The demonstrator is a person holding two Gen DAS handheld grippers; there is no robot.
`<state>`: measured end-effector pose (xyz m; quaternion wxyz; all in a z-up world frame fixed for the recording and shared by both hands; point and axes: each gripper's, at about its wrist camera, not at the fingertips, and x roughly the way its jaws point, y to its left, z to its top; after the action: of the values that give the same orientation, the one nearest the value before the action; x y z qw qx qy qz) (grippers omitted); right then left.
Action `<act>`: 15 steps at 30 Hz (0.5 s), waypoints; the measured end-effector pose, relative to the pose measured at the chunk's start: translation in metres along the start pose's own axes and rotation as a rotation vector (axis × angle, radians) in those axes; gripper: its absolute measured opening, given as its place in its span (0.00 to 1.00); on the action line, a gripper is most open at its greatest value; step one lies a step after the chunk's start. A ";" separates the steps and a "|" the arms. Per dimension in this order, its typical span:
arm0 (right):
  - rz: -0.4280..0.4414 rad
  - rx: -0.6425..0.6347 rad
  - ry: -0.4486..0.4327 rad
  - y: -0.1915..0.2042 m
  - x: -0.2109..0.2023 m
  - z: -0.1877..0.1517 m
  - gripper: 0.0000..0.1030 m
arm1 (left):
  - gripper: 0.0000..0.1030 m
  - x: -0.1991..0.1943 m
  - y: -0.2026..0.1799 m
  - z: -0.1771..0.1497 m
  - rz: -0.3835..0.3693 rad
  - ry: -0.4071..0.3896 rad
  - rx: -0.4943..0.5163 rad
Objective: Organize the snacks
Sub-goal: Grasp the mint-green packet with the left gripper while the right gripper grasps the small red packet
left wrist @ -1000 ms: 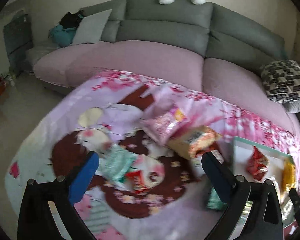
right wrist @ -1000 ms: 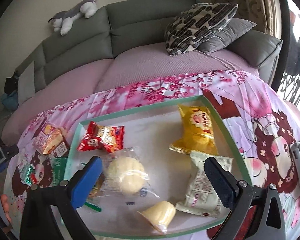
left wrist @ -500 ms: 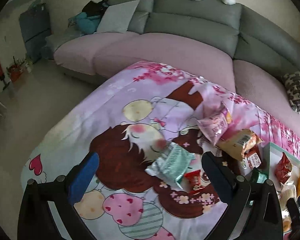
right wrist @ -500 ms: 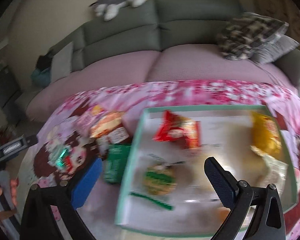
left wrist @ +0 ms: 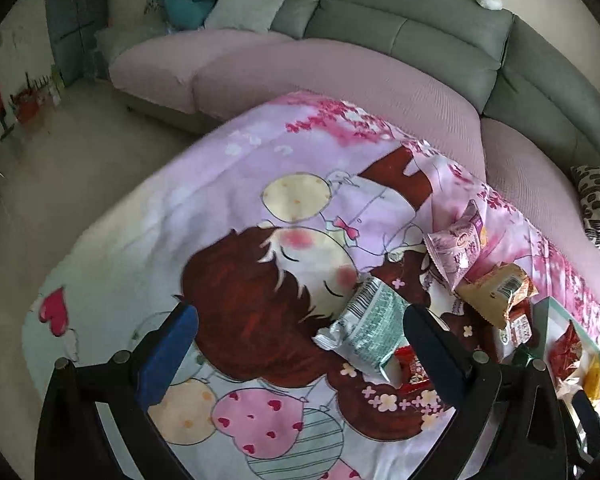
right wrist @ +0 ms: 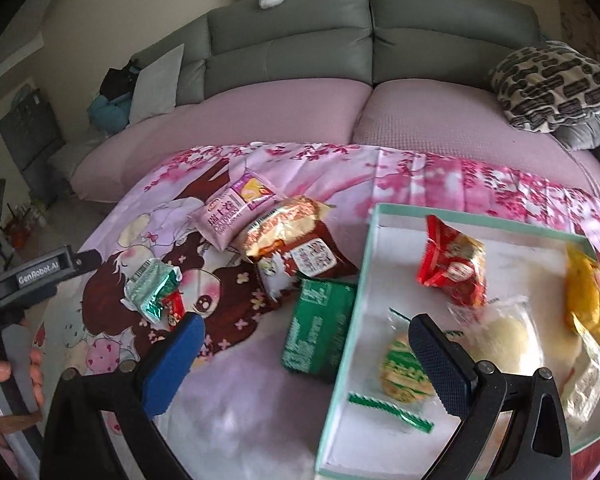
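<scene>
On the cartoon-print cloth (right wrist: 228, 392), both grippers have swung left, away from the tray (right wrist: 374, 216). Right gripper (right wrist: 306, 354), jaws wide and empty, now frames the green packet (right wrist: 320, 330) beside the tray. Left gripper (left wrist: 296, 354), equally open and empty, nears the silver-green packet (left wrist: 370, 330).

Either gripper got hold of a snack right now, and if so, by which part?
Nothing is held. The left gripper is open above the cloth, beside the silver-green packet; the right gripper is open, straddling the tray's left wall.
</scene>
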<state>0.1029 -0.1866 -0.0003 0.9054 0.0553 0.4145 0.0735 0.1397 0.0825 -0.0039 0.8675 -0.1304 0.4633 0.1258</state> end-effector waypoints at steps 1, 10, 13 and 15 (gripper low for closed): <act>0.001 0.006 0.005 0.001 0.003 0.003 1.00 | 0.99 0.003 -0.001 0.000 -0.011 0.010 0.002; 0.058 -0.003 0.047 0.027 0.029 0.016 1.00 | 0.99 0.030 -0.030 0.001 -0.047 0.071 0.147; 0.073 -0.032 0.065 0.041 0.037 0.016 1.00 | 0.99 0.039 -0.034 0.001 -0.069 0.095 0.166; 0.080 -0.051 0.075 0.049 0.042 0.016 1.00 | 0.98 0.045 -0.035 0.000 -0.077 0.115 0.178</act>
<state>0.1376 -0.1316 -0.0132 0.8867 0.0459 0.4435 0.1222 0.1760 0.0543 -0.0372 0.8519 -0.0778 0.5162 0.0431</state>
